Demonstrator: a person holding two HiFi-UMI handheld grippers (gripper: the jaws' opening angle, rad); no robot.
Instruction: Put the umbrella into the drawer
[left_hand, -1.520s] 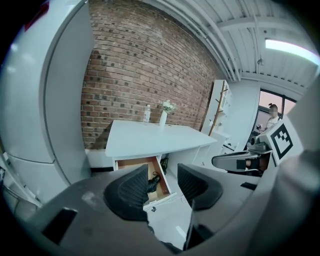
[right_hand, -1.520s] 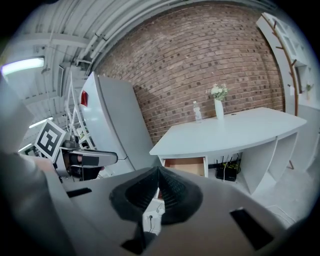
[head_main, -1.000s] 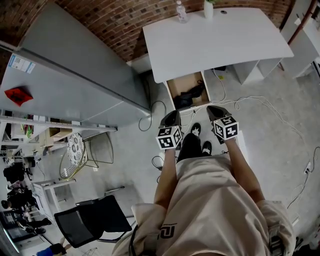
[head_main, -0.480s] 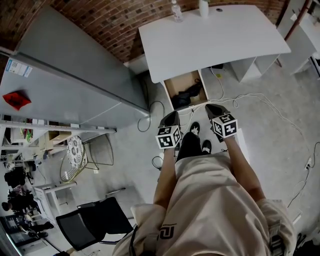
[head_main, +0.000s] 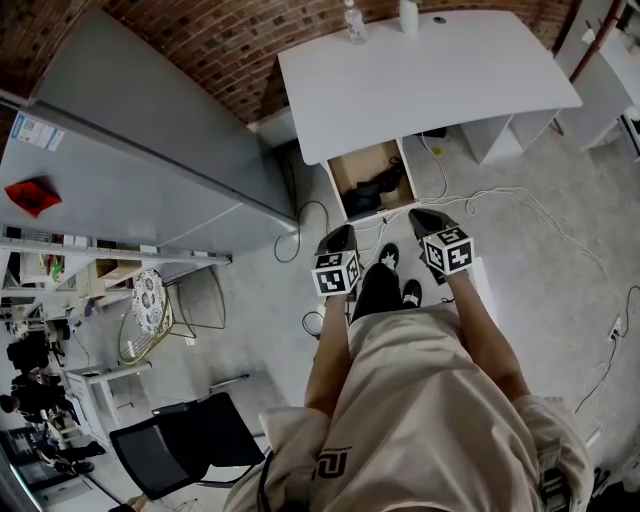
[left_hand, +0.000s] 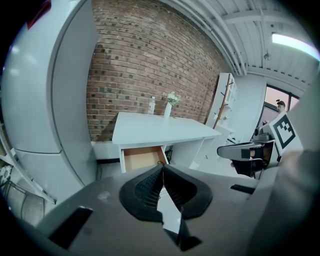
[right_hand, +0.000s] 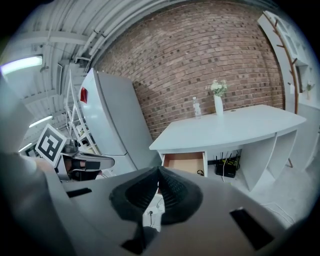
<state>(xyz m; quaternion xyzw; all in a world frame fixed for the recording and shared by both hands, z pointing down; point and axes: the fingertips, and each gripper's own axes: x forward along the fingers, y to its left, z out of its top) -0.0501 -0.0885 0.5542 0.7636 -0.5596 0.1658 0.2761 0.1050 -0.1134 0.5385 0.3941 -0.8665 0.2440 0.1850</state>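
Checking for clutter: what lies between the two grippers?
Head view: the person's shoes and dark trouser leg, between left gripper and right gripper.

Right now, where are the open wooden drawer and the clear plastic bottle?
open wooden drawer (head_main: 354, 169): head view, its bare wooden floor.
clear plastic bottle (right_hand: 197, 109): right gripper view, its body.

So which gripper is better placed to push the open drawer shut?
Right, narrowly: the right gripper sits nearer the drawer front than the left gripper; both have jaws shut and empty.
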